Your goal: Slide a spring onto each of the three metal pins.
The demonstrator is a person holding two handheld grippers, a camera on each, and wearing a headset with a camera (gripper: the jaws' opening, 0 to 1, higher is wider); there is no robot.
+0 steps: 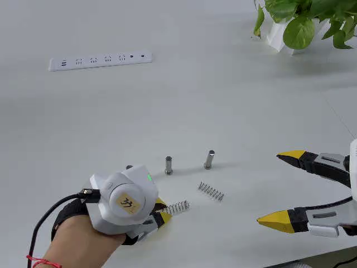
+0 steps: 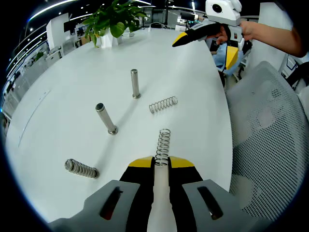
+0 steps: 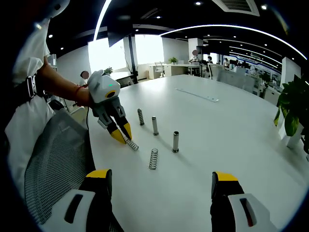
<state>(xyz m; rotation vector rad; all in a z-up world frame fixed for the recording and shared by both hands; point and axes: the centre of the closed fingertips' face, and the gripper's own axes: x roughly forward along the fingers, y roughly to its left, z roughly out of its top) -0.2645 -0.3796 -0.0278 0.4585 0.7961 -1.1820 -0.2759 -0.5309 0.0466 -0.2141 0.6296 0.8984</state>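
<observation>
A coiled steel spring (image 2: pixel 163 144) is clamped in the left gripper (image 2: pixel 161 162) fingers, with the nearest bare silver pin (image 2: pixel 105 118) ahead-left; the right gripper (image 1: pixel 270 188) fingers are parted.

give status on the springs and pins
Left gripper shut on a spring. Right gripper open, empty. One pin loaded, two bare pins, loose spring beside them. Nothing blocking the pins.

This is an open-plan office: a big white worktop (image 1: pixel 223 100) with a power strip (image 1: pixel 100 60) and a potted plant (image 1: pixel 304 22), a mesh chair (image 2: pixel 265 145), long ceiling lights (image 3: pixel 241 30) and rows of desks (image 3: pixel 241 77) behind.
</observation>
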